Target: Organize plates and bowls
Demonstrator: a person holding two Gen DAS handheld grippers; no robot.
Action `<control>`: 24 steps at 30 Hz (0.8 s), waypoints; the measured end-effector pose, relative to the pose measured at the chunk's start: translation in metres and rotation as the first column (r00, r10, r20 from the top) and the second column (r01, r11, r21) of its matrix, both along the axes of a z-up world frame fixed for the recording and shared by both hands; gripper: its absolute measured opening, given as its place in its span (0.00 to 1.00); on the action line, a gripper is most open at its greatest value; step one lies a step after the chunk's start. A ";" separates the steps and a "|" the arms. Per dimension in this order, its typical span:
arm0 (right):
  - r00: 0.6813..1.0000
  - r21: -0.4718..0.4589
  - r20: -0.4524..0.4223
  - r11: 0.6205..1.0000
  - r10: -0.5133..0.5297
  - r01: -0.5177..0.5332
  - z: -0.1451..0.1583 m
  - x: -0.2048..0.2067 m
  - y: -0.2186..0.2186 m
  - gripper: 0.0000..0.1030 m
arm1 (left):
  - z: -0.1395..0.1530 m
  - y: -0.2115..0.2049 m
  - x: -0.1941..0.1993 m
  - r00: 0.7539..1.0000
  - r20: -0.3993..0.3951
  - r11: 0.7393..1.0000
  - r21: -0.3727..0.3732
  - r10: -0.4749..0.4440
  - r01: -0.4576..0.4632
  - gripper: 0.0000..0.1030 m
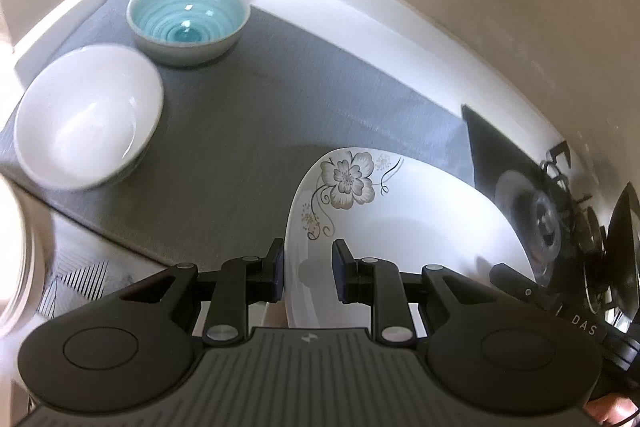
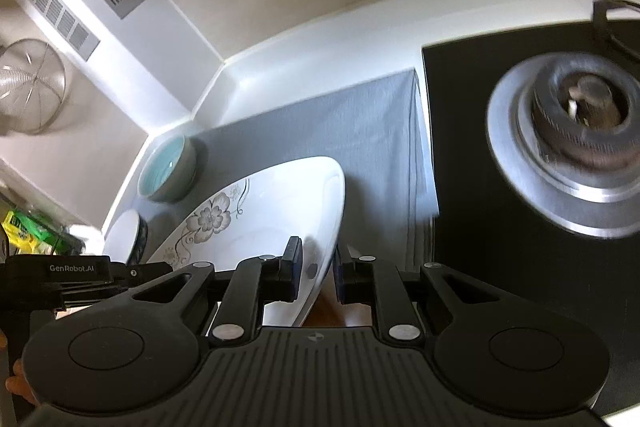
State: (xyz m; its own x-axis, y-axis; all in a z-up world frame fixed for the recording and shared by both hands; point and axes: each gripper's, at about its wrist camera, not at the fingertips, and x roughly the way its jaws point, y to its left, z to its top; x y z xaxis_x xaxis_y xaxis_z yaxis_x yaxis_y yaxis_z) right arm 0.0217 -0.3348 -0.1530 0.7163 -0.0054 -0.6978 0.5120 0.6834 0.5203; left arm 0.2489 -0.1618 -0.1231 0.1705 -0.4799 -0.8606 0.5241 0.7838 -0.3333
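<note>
A white plate with a grey flower print (image 1: 400,211) is held above the grey mat (image 1: 248,115) by both grippers. My left gripper (image 1: 308,273) straddles its left rim, one finger on each side. My right gripper (image 2: 318,273) straddles its right rim (image 2: 328,227) in the same way. A teal bowl (image 1: 188,15) stands at the far corner of the mat. A white bowl (image 1: 88,115) stands to its left front. Both bowls also show in the right wrist view, the teal one (image 2: 168,167) and the white one (image 2: 124,239).
A black gas hob with a burner (image 2: 576,131) lies to the right of the mat. White walls (image 1: 360,39) close the counter at the back. A wire strainer (image 2: 32,87) hangs at the far left. A white rim (image 1: 16,247) shows at the left edge.
</note>
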 end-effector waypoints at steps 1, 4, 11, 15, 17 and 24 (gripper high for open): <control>1.000 0.001 -0.005 1.000 0.002 -0.002 -0.001 -0.003 0.003 0.17 | -0.001 0.003 -0.002 1.000 -0.003 1.000 0.003 -0.002 0.002 0.25; 1.000 0.009 -0.016 1.000 0.005 -0.005 -0.004 -0.011 0.011 0.17 | -0.003 0.011 -0.013 1.000 0.000 1.000 0.014 -0.012 0.012 0.25; 1.000 -0.007 -0.029 1.000 0.005 -0.005 -0.011 -0.020 0.020 0.17 | -0.009 0.016 -0.025 0.999 0.013 0.999 0.032 -0.038 0.037 0.25; 0.999 -0.011 -0.036 1.000 0.006 -0.006 -0.015 -0.023 0.022 0.17 | -0.013 0.017 -0.029 0.999 0.014 0.998 0.041 -0.049 0.048 0.25; 0.999 -0.010 -0.040 1.000 0.008 -0.008 -0.017 -0.024 0.024 0.17 | -0.016 0.018 -0.030 0.998 0.013 0.997 0.053 -0.054 0.053 0.25; 0.998 -0.031 -0.058 0.999 0.030 -0.032 -0.025 -0.026 0.028 0.17 | -0.028 0.017 -0.036 0.997 0.037 0.994 0.088 -0.069 0.066 0.25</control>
